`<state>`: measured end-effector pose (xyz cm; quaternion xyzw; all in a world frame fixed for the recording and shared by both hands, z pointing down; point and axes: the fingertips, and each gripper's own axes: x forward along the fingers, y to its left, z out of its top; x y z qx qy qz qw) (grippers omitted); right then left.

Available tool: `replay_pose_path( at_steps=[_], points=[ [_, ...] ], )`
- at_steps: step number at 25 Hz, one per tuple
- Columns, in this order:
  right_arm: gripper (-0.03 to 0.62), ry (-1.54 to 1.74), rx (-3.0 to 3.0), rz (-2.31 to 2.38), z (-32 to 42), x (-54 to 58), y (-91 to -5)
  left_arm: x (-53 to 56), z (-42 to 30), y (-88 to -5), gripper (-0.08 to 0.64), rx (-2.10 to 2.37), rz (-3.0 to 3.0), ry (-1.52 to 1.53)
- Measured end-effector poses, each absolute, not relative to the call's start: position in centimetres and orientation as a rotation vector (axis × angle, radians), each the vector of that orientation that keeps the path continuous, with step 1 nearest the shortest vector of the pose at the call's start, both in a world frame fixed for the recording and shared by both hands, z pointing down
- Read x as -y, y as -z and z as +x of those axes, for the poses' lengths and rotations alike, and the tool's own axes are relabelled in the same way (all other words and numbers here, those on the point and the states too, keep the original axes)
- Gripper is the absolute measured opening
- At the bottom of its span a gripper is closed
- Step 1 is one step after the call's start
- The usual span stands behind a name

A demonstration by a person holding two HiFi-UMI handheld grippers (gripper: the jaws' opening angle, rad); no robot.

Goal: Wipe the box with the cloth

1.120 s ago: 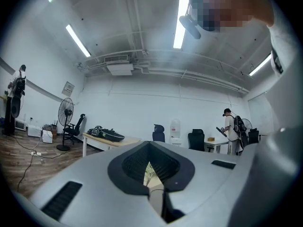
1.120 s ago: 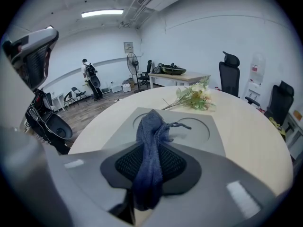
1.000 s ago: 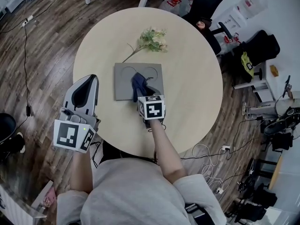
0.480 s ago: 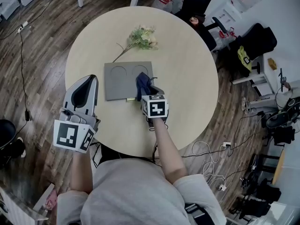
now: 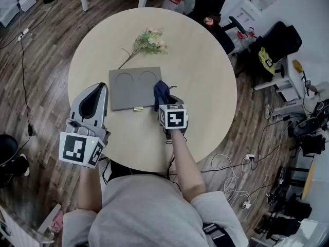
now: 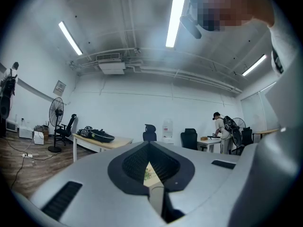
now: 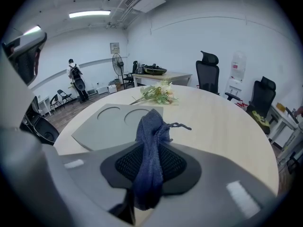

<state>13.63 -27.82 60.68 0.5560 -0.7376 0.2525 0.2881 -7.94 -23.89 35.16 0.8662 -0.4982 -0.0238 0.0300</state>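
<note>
A flat grey box (image 5: 132, 90) with two round recesses lies on the round table (image 5: 205, 81). My right gripper (image 5: 164, 100) is shut on a dark blue cloth (image 5: 160, 91), which hangs at the box's right edge. In the right gripper view the cloth (image 7: 150, 148) stands bunched between the jaws, with the box (image 7: 110, 126) ahead and to the left. My left gripper (image 5: 97, 90) is held over the table's left rim, beside the box, and does not touch it. Its jaws (image 6: 150, 148) are shut with nothing in them.
A sprig of pale flowers (image 5: 146, 41) lies on the table beyond the box. A small brass-coloured clasp (image 5: 138, 108) shows at the box's near edge. Black office chairs (image 5: 213, 1) stand past the table. Cables (image 5: 231, 169) trail over the wooden floor on the right.
My right gripper has carried the cloth from the middle of the box rightwards to its right edge. The left gripper has stayed where it was.
</note>
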Motion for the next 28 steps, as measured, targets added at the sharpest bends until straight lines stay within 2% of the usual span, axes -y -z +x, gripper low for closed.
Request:
replay_pose_path(
  at_steps=[12,28],
  points=[
    [0.109,-0.697,1.992,1.506,14.4,27.2,-60.1,23.6,-6.7,-34.2,0.008,1.504,2.717,0.066],
    [0.11,-0.476,2.239,1.699,14.9,24.4,-48.6,23.6,-4.7,-31.8,0.008,1.445,2.789,0.098]
  ],
)
